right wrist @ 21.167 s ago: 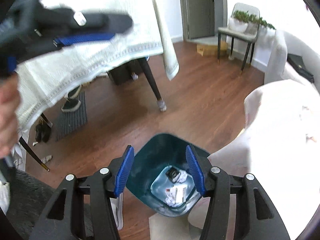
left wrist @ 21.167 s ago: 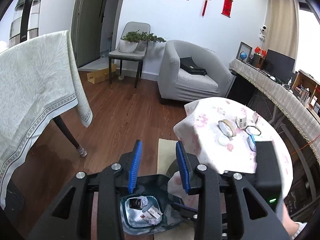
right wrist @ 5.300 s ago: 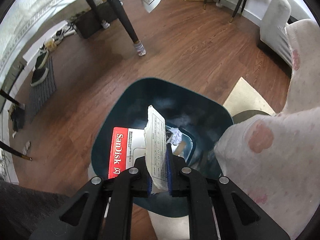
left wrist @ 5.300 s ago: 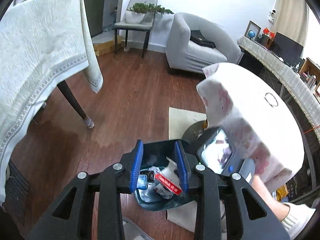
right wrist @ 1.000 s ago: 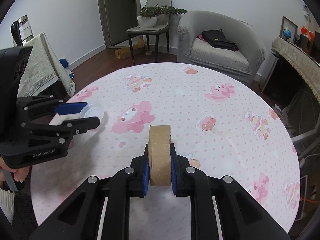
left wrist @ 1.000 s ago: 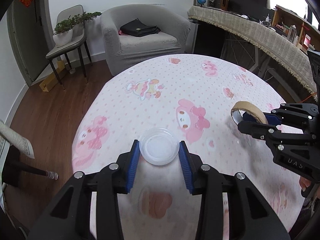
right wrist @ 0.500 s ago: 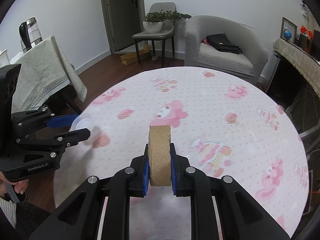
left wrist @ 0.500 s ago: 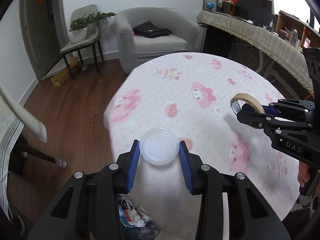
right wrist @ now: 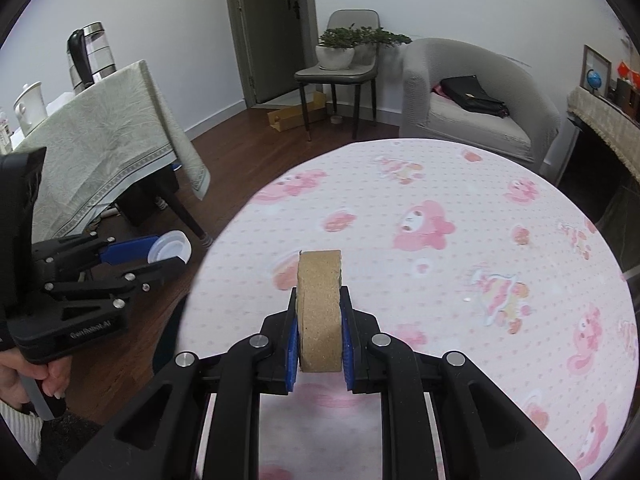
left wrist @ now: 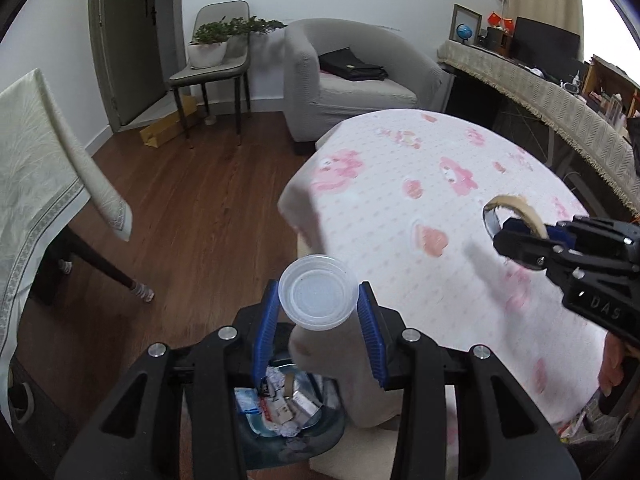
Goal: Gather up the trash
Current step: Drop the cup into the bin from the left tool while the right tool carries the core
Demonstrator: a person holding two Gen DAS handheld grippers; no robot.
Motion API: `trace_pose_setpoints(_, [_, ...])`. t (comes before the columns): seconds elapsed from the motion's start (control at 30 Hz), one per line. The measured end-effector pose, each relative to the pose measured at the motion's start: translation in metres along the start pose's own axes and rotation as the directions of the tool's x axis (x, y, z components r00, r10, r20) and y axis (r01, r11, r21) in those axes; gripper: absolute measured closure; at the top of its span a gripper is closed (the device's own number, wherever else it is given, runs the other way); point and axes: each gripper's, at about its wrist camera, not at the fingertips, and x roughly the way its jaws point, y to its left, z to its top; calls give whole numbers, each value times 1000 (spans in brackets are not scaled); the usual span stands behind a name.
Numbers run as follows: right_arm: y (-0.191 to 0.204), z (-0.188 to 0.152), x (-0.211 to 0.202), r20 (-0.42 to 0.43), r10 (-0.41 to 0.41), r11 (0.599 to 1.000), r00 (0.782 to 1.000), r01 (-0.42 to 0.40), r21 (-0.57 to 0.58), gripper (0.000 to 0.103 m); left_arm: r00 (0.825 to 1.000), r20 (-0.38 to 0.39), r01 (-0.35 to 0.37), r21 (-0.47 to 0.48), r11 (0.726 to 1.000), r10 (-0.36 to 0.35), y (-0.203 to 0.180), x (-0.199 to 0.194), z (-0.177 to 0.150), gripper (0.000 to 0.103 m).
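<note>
My left gripper is shut on a clear round plastic lid and holds it off the left edge of the round table, above the dark teal trash bin, which holds several wrappers. The lid also shows in the right wrist view. My right gripper is shut on a brown tape roll and holds it above the pink-print tablecloth. The tape roll also shows in the left wrist view, at the right.
A table with a pale green cloth stands at the left, its dark leg near the bin. A grey armchair and a chair with a potted plant stand at the back. Wooden floor lies between.
My left gripper has carried the lid leftward off the table to above the bin. My right gripper, still holding the tape roll, has shifted left a little over the table.
</note>
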Motion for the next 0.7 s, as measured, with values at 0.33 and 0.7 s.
trace_pose_setpoints(0.33, [37,2,7,-5,46,998,999,-46,-39,86,999,-29,-27,-28,999,26,24,-1,-23,61])
trace_pose_setpoints(0.7, [75,18,16,9,99,993,995,-98,-65,86,990,-131,-50,-46,998,44,53,25,-58,61])
